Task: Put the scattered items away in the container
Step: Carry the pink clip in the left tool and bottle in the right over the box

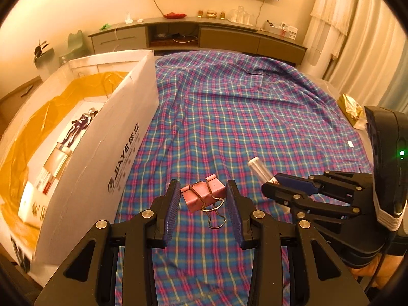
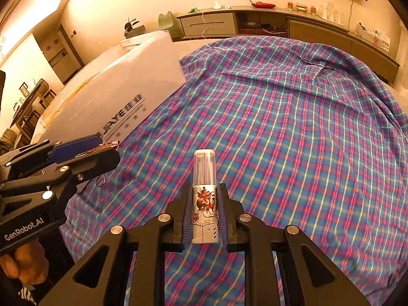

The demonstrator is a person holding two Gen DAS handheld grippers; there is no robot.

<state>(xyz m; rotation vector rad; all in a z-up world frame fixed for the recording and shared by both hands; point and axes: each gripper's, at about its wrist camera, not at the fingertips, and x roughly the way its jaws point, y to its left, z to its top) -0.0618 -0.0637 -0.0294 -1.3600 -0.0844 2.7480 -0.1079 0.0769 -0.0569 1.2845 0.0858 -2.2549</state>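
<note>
A pink binder clip [image 1: 204, 193] lies on the plaid cloth between the fingers of my left gripper [image 1: 202, 204], which is open around it with gaps on both sides. My right gripper [image 2: 204, 213] is shut on a small white tube with a clear cap [image 2: 204, 199], held lying along the fingers. The right gripper [image 1: 288, 187] with the tube [image 1: 258, 169] also shows at the right of the left wrist view. The white cardboard box [image 1: 107, 153] stands open at the left, with printed packets [image 1: 58, 158] inside.
The plaid cloth [image 1: 242, 107] covers the bed. A gold packet [image 1: 350, 107] lies at its right edge. A low cabinet [image 1: 199, 35] runs along the far wall. The box's near wall [image 2: 114, 97] stands tall just left of both grippers.
</note>
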